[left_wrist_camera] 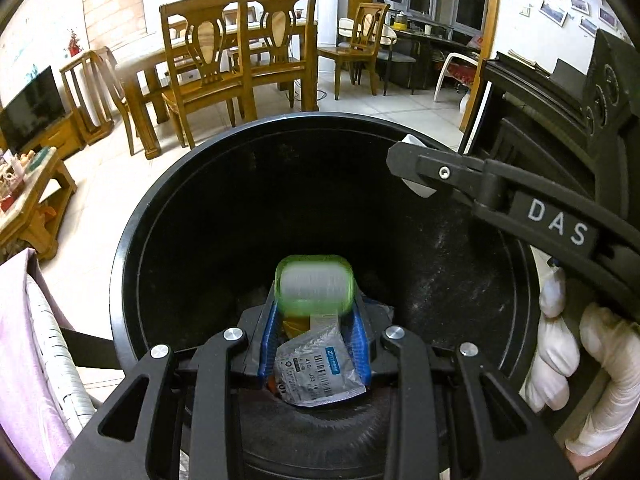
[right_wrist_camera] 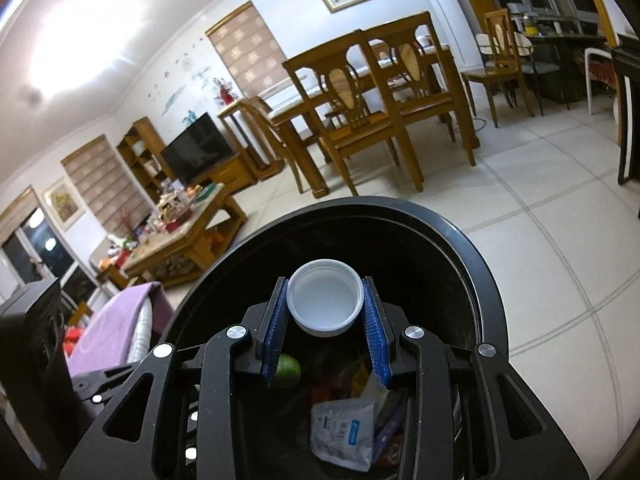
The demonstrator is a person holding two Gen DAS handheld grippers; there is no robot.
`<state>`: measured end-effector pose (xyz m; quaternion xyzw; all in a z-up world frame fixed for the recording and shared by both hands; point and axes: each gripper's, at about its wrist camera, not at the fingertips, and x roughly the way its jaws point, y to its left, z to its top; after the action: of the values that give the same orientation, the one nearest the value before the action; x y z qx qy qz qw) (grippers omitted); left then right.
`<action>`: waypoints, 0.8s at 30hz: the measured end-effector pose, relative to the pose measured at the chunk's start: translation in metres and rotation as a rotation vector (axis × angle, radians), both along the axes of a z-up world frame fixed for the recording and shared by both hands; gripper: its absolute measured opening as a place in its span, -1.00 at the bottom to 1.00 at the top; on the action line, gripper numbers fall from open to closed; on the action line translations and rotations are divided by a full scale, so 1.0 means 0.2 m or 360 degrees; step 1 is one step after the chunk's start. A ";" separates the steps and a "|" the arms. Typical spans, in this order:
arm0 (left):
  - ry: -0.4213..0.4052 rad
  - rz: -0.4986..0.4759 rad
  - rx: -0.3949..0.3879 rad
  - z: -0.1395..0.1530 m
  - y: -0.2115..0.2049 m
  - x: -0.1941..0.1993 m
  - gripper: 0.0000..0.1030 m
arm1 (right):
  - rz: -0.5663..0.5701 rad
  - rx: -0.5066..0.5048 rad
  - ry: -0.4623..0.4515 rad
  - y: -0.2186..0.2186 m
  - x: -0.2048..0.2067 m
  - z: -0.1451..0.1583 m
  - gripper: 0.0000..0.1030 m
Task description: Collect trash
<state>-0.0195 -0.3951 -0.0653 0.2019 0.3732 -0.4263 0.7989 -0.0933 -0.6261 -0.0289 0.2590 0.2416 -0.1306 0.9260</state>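
Note:
A black round trash bin [left_wrist_camera: 132, 236] fills both views [right_wrist_camera: 472, 248]. My left gripper [left_wrist_camera: 314, 312] is over the bin with its jaws apart; a blurred green-rimmed lid [left_wrist_camera: 314, 288] is just beyond its tips, and I cannot tell whether the pads touch it. My right gripper [right_wrist_camera: 325, 320] is shut on a white plastic cap [right_wrist_camera: 325, 300] and holds it above the bin; it also shows in the left wrist view [left_wrist_camera: 416, 176]. A silver-white packet with a label [left_wrist_camera: 316, 376] and other wrappers lie on the bin's bottom [right_wrist_camera: 344, 432]. The green lid also shows in the right wrist view [right_wrist_camera: 289, 366].
Tiled floor [right_wrist_camera: 540, 208] surrounds the bin. A wooden dining table with chairs [left_wrist_camera: 240, 68] stands behind it, a cluttered coffee table [right_wrist_camera: 184, 232] to the left. A dark cabinet [left_wrist_camera: 560, 120] is at right, purple cloth [left_wrist_camera: 24, 340] at left.

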 end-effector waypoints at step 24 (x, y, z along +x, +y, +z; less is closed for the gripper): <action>-0.0144 0.0010 0.0034 0.06 0.00 -0.06 0.89 | -0.0003 -0.0040 -0.0069 0.08 -0.03 0.04 0.58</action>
<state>-0.0321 -0.3956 -0.0534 0.2284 0.3420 -0.4103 0.8140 -0.0984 -0.6101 -0.0204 0.2504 0.2194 -0.1287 0.9341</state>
